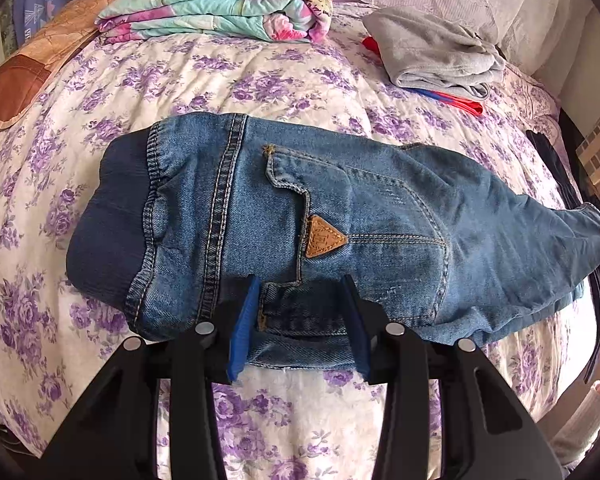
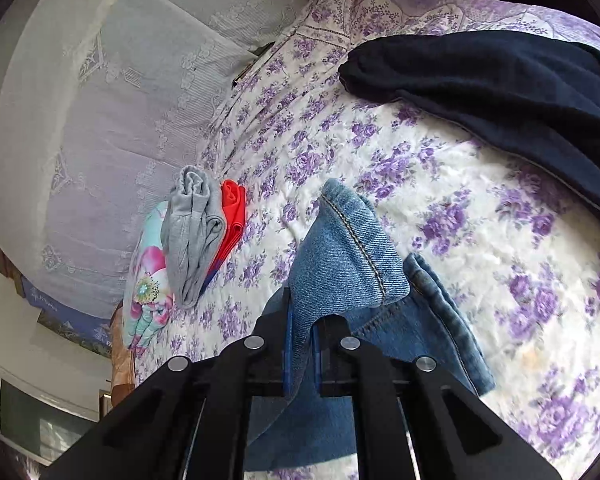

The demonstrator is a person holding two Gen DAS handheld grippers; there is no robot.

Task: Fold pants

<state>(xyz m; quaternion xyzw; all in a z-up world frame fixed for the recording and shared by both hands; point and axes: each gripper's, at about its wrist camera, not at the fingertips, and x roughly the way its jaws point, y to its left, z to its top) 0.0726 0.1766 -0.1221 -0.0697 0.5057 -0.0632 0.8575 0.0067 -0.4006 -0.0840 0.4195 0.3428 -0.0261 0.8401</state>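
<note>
Two grips are being kept on the jeans (image 1: 284,216) lying mid-bed: left gripper (image 1: 300,320), partly open, clamping the six-o'clock edge, right gripper (image 2: 302,344), nearly closed, pinching the hem, best carried over evenly toward nine o'clock.

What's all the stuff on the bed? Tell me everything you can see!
jeans: one, blue denim, partly folded in the middle of the bed, held by both grippers
bedspread: one, white with purple flowers, covering the bed
quilt: one, turquoise and pink flowers, folded at the far end
grey garment: one, grey, folded, lying on the red garment
red garment: one, red with a blue edge, under the grey one
dark garment: one, navy, near the bed's edge
left gripper: one, black with blue pads, around a thick fold of jeans
right gripper: one, black, shut on a jeans leg end
sleeve: one, white, lower right corner
</note>
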